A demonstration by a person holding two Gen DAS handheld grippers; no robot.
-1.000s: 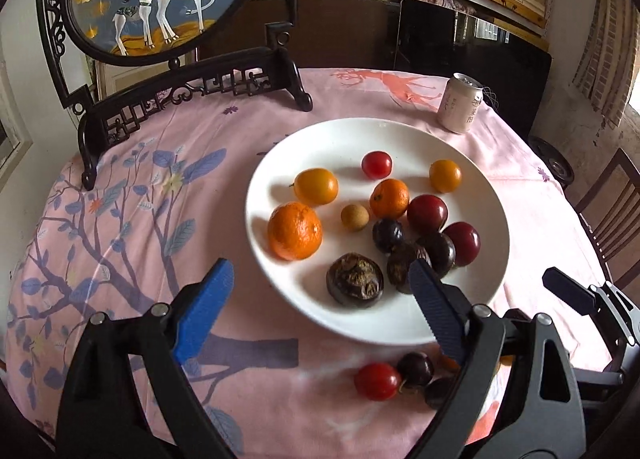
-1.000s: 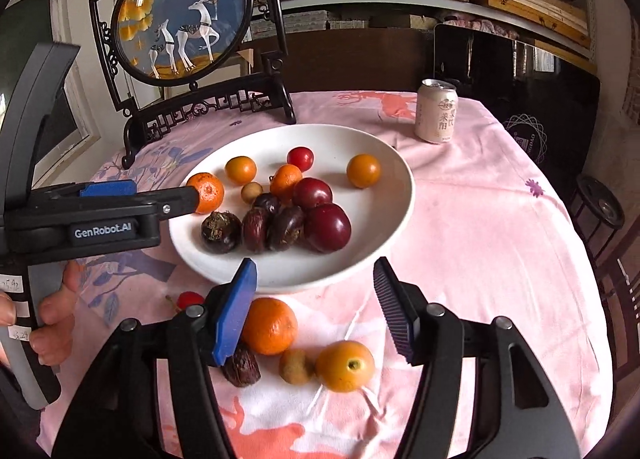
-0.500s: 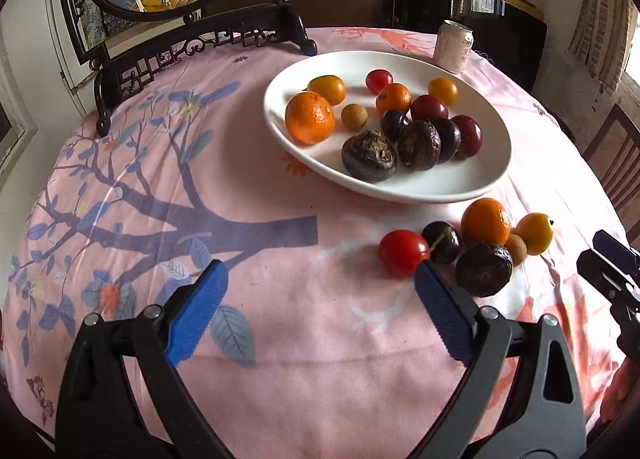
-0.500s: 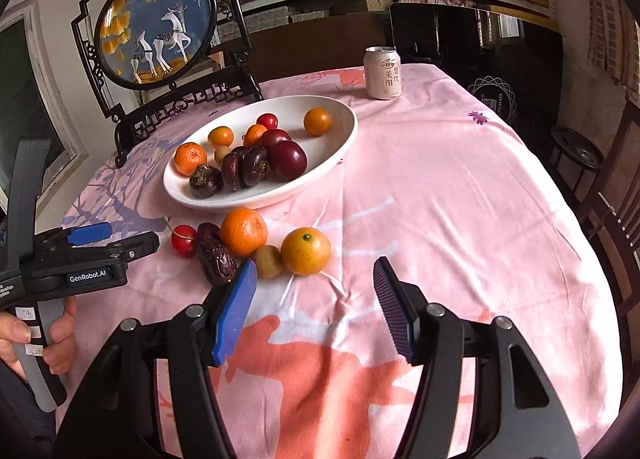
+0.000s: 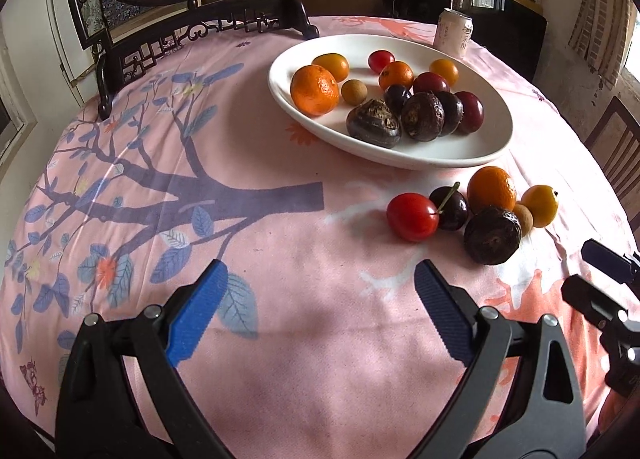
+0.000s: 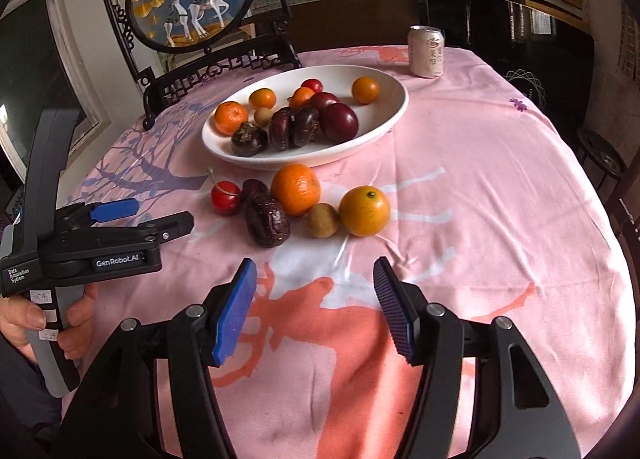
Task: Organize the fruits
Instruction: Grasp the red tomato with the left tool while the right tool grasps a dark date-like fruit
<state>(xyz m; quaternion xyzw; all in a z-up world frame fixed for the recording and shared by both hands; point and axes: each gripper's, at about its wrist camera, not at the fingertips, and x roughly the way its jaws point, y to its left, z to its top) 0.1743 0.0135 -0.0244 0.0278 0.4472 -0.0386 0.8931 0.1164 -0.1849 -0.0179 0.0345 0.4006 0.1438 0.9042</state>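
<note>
We are holding both grippers low over the pink tablecloth [image 6: 500, 163], short of the loose fruit: the left gripper [image 5: 320, 299] is standing wide apart with nothing between its pads, and the right gripper [image 6: 314, 299] is standing about half apart, also empty. Six fruits are sitting clustered just beside the white plate [image 5: 472, 155], touching one another: a red cherry [image 5: 412, 217], a dark cherry [image 5: 452, 207], a mandarin [image 6: 295, 189], a wrinkled passion fruit [image 6: 266, 219], a longan [image 6: 323, 220] and a yellow-orange citrus [image 6: 364, 211]. We are judging that closing on one could nudge its neighbours into rolling toward the table edge, or bruise the cherries.
</note>
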